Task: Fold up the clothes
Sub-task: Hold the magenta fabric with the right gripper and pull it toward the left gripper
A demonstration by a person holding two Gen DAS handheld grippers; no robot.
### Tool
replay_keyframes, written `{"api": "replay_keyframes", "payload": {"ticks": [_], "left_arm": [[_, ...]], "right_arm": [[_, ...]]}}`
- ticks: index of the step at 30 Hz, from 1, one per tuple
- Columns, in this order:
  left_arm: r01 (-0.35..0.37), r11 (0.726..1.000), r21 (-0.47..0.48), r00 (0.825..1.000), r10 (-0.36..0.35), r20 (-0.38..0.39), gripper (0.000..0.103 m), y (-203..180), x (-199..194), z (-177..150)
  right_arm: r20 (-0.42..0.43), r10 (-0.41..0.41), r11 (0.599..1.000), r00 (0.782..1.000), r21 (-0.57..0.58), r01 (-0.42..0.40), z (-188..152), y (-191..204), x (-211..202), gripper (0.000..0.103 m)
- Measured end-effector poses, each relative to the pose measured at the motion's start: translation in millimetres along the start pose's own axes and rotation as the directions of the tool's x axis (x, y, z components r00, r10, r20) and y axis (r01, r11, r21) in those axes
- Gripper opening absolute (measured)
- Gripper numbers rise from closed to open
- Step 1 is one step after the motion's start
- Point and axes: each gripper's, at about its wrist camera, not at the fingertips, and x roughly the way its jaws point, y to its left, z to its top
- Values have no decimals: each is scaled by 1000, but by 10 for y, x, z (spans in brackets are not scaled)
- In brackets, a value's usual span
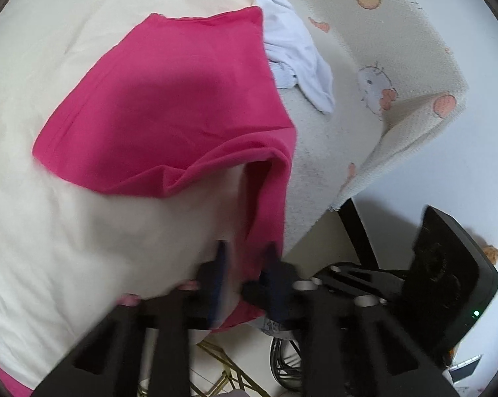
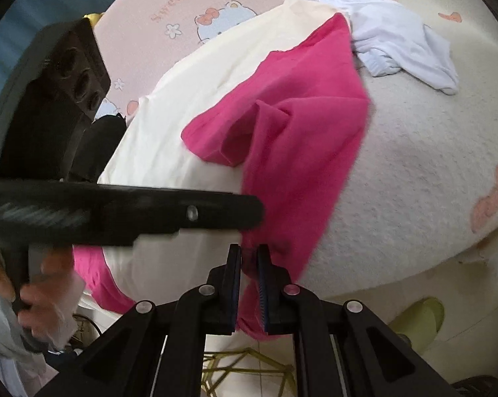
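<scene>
A bright pink garment (image 1: pixel 169 99) lies crumpled over a larger cream garment (image 1: pixel 50 198) on a cloth-covered table. My left gripper (image 1: pixel 246 251) sits at the near edge, its jaws closed on a hanging strip of the pink cloth with cream fabric beside it. In the right wrist view the pink garment (image 2: pixel 301 125) runs down into my right gripper (image 2: pixel 249 258), which is shut on its near edge. The left gripper (image 2: pixel 149 211) crosses that view as a black bar, its tip against the pink cloth, held by a person's hand (image 2: pixel 37 297).
A pale blue-white garment (image 2: pixel 397 39) lies bunched at the far side. The white table cover (image 1: pixel 397 66) has cartoon prints and its edge drops off to the right. Below the table stand a gold wire frame (image 2: pixel 242 367) and a green slipper (image 2: pixel 421 314).
</scene>
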Motion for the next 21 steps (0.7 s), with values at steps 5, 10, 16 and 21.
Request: {"api": "replay_keyframes", "payload": {"ticks": [5, 10, 16, 21], "left_arm": [[-46, 999, 3, 999, 46, -3, 14, 112, 76, -18], [-54, 999, -4, 999, 54, 3, 14, 152, 60, -39], [-72, 997, 22, 997, 72, 9, 14, 104, 93, -33], [-70, 997, 21, 997, 70, 8, 14, 99, 100, -37]], "right_arm": [[7, -30, 1000, 1000, -7, 30, -78, -32, -170, 15], [12, -23, 1000, 1000, -20, 23, -106, -56, -216, 19], [-62, -65, 996, 996, -67, 60, -168, -3, -76, 21], [-58, -99, 993, 993, -69, 95, -146, -35, -82, 21]]}}
